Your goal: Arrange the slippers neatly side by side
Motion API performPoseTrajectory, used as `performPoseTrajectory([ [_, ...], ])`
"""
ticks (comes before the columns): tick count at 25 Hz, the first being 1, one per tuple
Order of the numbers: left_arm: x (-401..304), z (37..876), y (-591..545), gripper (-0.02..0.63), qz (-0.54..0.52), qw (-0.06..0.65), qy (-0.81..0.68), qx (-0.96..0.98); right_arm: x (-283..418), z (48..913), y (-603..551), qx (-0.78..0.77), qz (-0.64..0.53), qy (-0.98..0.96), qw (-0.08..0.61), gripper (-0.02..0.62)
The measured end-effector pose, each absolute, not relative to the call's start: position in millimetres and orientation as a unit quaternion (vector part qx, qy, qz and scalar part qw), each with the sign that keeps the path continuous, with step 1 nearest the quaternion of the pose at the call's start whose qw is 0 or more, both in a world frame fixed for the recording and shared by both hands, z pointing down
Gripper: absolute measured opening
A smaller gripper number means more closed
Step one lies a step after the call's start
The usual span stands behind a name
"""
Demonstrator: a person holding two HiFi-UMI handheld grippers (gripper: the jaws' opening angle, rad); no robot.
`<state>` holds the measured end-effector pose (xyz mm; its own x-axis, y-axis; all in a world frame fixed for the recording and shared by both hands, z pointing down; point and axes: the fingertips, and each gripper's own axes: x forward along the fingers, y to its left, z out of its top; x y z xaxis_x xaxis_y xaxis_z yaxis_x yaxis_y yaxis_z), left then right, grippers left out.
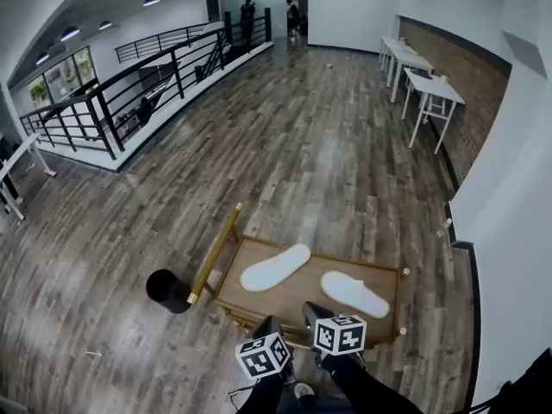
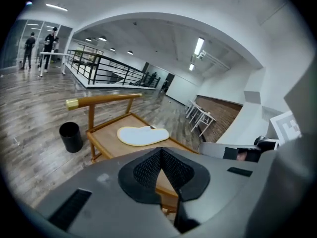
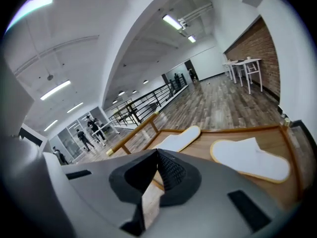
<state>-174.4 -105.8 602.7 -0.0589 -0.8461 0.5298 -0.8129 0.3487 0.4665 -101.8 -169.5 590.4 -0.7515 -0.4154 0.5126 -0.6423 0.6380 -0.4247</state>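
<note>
Both of my claws are closed with nothing in them. In the left gripper view the left claw (image 2: 160, 149) has its two black ribbed pads meeting at the tip, and only the wood beyond shows through the gap beneath. The right gripper view shows the right claw (image 3: 157, 152) the same way, pads together and holding nothing. From the head view, the left claw (image 1: 268, 323) and the right claw (image 1: 316, 310) sit close together at the near edge of the low wooden worktop (image 1: 316, 273), each with its marker cube behind it. They hover above that edge and are clear of both slippers.

The two white slippers lie flat on the worktop, apart from each other and not parallel. The left slipper (image 1: 276, 267) slants from near-left to far-right. The right slipper (image 1: 354, 293) slants the opposite way, so together they make a shallow peak, with their closest ends near the middle of the worktop and not touching. The right gripper view shows both, the left slipper (image 3: 181, 139) farther off and the right slipper (image 3: 250, 158) nearer, to the right of my pads. The left gripper view catches only one slipper (image 2: 142, 135).

A wooden rail (image 1: 216, 252) with a brass-coloured tip runs along the worktop's left side. A black bin (image 1: 167, 290) stands on the plank floor (image 1: 285, 145) just beside that end.
</note>
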Motion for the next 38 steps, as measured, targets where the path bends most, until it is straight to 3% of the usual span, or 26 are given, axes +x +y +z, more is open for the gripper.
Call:
performPoseTrajectory([
  [19, -157, 591, -218, -0.002, 0.055, 0.358, -0.575, 0.734, -42, 585, -228, 0.52, 0.328, -0.783, 0.093, -0.002],
  [38, -151, 615, -219, -0.002, 0.071, 0.38, -0.561, 0.732, -25, 604, -241, 0.526, 0.329, -0.773, 0.128, -0.002],
])
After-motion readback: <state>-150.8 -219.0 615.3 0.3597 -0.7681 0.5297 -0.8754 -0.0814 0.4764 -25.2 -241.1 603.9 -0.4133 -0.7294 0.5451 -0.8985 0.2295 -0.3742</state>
